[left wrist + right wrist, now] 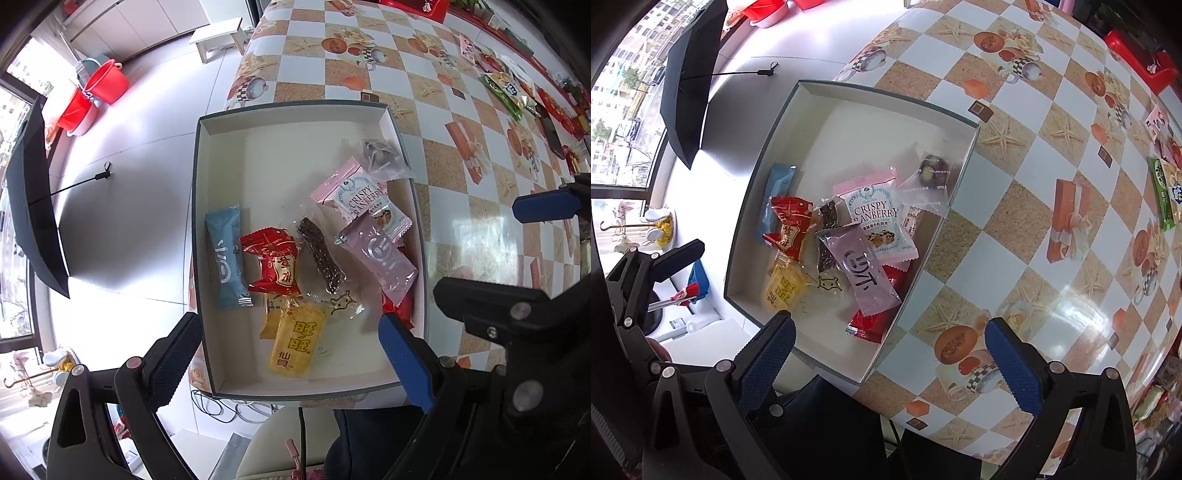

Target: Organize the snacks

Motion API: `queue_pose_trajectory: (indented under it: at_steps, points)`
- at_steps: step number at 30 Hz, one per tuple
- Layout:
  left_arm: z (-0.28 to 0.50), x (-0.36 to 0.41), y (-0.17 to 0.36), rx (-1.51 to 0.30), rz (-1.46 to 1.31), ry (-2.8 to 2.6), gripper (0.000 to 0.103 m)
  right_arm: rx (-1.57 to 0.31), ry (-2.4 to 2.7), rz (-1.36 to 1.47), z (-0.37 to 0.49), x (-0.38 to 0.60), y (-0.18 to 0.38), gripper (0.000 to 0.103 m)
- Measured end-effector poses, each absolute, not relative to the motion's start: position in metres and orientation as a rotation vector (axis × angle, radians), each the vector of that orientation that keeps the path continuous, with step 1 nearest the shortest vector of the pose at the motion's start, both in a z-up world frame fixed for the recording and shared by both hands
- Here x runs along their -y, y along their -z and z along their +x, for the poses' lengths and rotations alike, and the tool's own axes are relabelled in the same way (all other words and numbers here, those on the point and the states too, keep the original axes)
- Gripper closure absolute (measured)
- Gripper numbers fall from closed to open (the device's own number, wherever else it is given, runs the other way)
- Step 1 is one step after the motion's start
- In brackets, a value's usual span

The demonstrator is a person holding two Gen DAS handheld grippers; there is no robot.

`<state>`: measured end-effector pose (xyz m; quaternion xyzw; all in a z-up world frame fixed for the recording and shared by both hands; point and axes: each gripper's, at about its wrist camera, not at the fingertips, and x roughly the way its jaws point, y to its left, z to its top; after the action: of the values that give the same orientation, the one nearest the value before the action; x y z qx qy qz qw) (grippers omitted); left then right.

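Both fingers of the left gripper (pixel 291 354) stand wide apart and grip nothing, hanging over the near end of the white box (pixel 221 155) in the left wrist view. That box sits at the near left edge of the checkered table (pixel 424 96) and holds the gathered snacks: a blue packet (pixel 226 256) at the left, a red packet (pixel 275 262) just beside it, a yellow packet (pixel 295 341) nearest the camera, a clear wrapper with a dark bar (pixel 320 256) in the middle, a lilac packet (pixel 380 256) lying over a pink cranberry packet (pixel 360 199), and a clear wrapped sweet (pixel 375 153) at the far right corner. More loose snacks (pixel 506 88) lie well apart on the far right of the table. At the right edge the right gripper's blue finger (pixel 543 206) shows above the table. A black umbrella (pixel 33 206) lies open on the floor at the left.

From the right wrist view, the right gripper (pixel 890 358) is likewise spread wide with nothing between its pads, over the near right corner of the box (pixel 886 99). The lilac packet (pixel 864 273) lies on top of the pile, partly covering another red packet (pixel 875 325). A green packet (pixel 1163 192) lies at the table's far right, and the left gripper (pixel 679 254) shows at the left.
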<state>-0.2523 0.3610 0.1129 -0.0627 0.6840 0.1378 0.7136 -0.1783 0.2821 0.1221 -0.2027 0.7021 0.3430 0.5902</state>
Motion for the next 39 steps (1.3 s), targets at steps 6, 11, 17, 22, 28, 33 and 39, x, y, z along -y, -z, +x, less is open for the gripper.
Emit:
queue_pose_trajectory:
  at_steps: [6, 11, 17, 22, 28, 33, 39]
  points:
    - [-0.2521, -0.3610, -0.1135, -1.512, -0.133, -0.304, 0.006, -1.634, -0.798, -0.473, -0.1783, -0.2816, -0.1222, 0.000]
    - [-0.2523, -0.3607, -0.1139, -1.512, -0.137, -0.308, 0.006, -1.639, -0.788, -0.469, -0.1776, -0.2811, -0.1218, 0.000]
    - [-0.2525, -0.3623, -0.1151, -1.510, -0.141, -0.314, 0.006, -1.639, -0.786, -0.467, -0.1776, -0.2812, -0.1216, 0.000]
    - [-0.2522, -0.3638, -0.1150, -1.507, -0.145, -0.315, 0.006, -1.638, -0.784, -0.467, -0.1776, -0.2813, -0.1213, 0.000]
    - [-0.2518, -0.3627, -0.1152, -1.508, -0.141, -0.311, 0.006, -1.646, -0.777, -0.460, -0.1773, -0.2809, -0.1204, 0.000]
    - [-0.2517, -0.3621, -0.1150, -1.509, -0.143, -0.312, 0.006, -1.645, -0.780, -0.465, -0.1775, -0.2809, -0.1202, 0.000]
    - [-0.2510, -0.3628, -0.1128, -1.518, -0.149, -0.313, 0.006, -1.650, -0.786, -0.474, -0.1777, -0.2806, -0.1184, 0.000]
